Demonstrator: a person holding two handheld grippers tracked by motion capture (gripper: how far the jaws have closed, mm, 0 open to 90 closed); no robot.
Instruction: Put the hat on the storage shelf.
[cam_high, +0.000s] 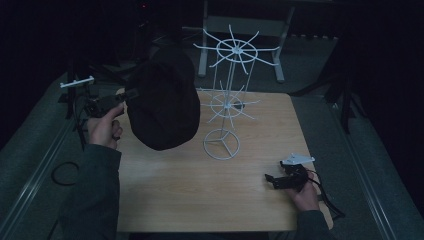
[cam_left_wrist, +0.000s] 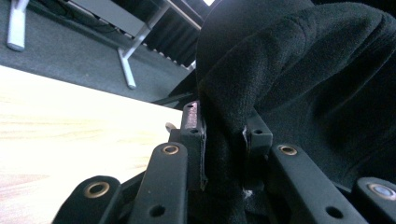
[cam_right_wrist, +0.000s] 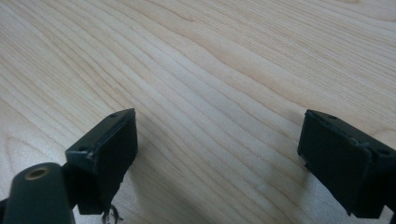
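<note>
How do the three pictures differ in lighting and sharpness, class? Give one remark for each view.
High view: dim and underexposed, so the black hat loses detail while the white wire rack stands out. Left gripper view: the table is overexposed to near white, and the left gripper is sharp. Right gripper view: bright, even light, crisp wood grain, soft shadows by the right gripper.

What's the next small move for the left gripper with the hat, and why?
Probably carry the black hat right and up toward the white wire rack: the left gripper is clamped on its edge, it hangs above the table, and the right gripper rests open.
</note>
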